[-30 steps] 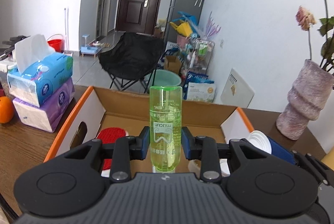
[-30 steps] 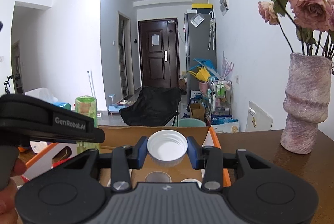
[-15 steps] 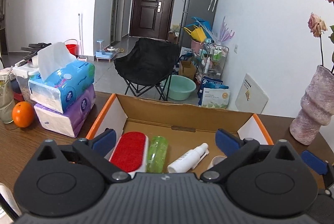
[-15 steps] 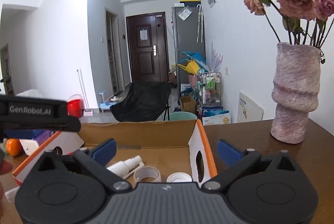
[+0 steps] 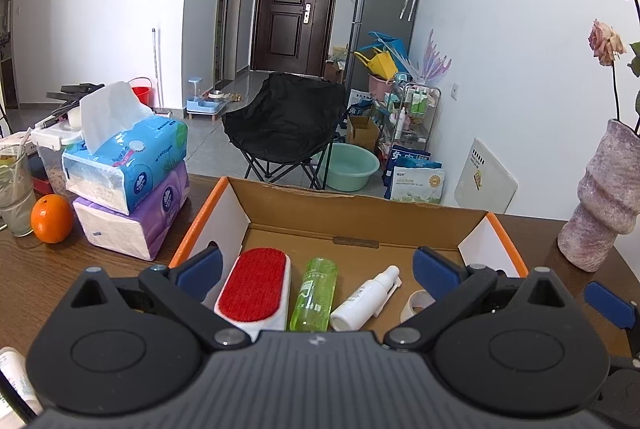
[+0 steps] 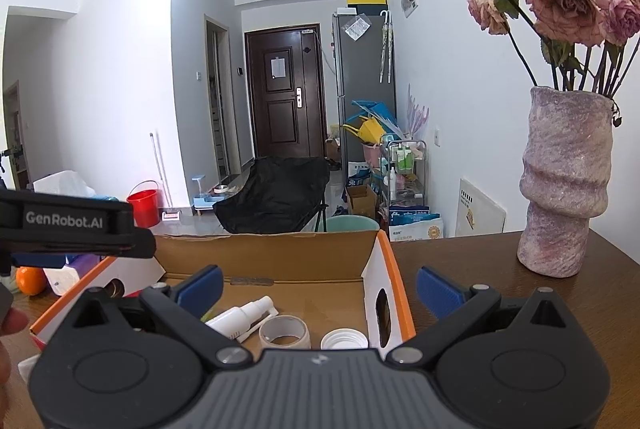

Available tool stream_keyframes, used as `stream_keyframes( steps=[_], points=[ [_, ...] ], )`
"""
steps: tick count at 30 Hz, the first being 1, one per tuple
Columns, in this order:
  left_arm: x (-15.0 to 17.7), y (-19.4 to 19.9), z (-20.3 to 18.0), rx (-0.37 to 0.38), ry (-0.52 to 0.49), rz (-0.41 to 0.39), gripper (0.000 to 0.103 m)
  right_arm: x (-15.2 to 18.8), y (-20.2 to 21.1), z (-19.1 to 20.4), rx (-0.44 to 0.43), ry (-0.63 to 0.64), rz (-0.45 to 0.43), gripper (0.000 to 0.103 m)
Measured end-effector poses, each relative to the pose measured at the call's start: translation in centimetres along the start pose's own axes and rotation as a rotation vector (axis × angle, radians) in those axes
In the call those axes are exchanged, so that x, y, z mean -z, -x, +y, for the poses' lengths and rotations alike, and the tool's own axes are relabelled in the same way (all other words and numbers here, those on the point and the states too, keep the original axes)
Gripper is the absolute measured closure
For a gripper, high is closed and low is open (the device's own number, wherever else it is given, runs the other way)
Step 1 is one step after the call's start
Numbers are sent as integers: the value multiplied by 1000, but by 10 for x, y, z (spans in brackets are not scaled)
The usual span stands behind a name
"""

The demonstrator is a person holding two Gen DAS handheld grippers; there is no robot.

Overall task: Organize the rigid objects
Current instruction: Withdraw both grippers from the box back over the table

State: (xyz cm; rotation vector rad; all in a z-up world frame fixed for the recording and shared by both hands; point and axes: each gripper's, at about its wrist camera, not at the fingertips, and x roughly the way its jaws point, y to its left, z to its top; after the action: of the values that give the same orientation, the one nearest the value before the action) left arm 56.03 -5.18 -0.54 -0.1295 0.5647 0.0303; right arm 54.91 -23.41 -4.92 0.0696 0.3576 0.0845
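An open cardboard box (image 5: pixel 360 217) with orange-edged flaps sits on the brown table. Inside it lie a red-faced brush (image 5: pixel 254 285), a green bottle (image 5: pixel 316 293), a white spray bottle (image 5: pixel 366 299) and a tape ring (image 5: pixel 418 303). My left gripper (image 5: pixel 316 269) hovers over the box's near side, wide open and holding nothing. In the right wrist view the box (image 6: pixel 280 253) shows the spray bottle (image 6: pixel 240 317), the tape ring (image 6: pixel 284 333) and a white lid (image 6: pixel 344 339). My right gripper (image 6: pixel 318 287) is open and empty above the box's right flap (image 6: pixel 386 293).
Two stacked tissue packs (image 5: pixel 128 177) and an orange (image 5: pixel 52 219) sit left of the box, with a glass (image 5: pixel 14 193) at the far left. A pink vase (image 6: pixel 564 185) of dried roses stands on the table to the right. The left gripper's body (image 6: pixel 72 225) crosses the right view's left side.
The left gripper let go of the green bottle, which now lies in the box. The right gripper released the white lid, now resting on the box floor. Both jaws opened wide.
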Motion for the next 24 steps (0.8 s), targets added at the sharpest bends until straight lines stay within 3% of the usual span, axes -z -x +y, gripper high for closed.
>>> stream_keyframes(
  steps=[24],
  points=[
    [20,43,22,-13,1,-13,0,21,62,1,18,-8,-21,0]
  ],
)
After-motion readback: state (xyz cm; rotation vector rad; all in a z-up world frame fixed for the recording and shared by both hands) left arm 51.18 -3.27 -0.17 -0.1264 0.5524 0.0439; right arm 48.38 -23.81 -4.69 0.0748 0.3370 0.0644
